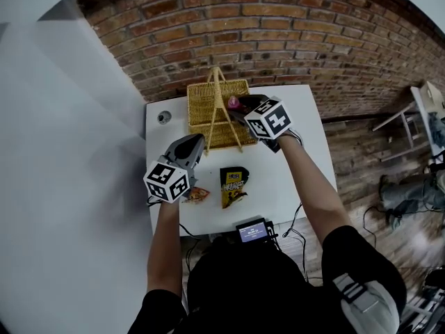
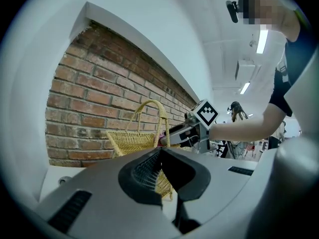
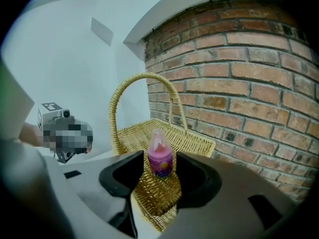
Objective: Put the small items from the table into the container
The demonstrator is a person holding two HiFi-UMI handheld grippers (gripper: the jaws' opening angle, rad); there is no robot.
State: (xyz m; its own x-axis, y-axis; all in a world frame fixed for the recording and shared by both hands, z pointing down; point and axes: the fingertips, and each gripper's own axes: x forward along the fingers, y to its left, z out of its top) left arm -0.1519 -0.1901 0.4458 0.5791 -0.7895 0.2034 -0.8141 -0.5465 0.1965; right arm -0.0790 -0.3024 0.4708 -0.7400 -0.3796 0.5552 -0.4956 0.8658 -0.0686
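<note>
- The right gripper (image 3: 159, 177) is clamped on a small pink bottle (image 3: 160, 157), which stands upright between the jaws with its tip up.
- It hangs over the basket (image 1: 198, 106), which sits at the middle of the table's (image 1: 306, 158) far edge. The woven floor lies straight below the bottle, and the handle arches just to its left.
- Letting go here would likely drop the bottle inside, clear of the handle.
- The left gripper (image 1: 193, 145) is clenched on nothing, near the left edge above an orange packet (image 1: 197, 195).
- A yellow packet (image 1: 233, 185) lies mid-table, nearer the left gripper.
</note>
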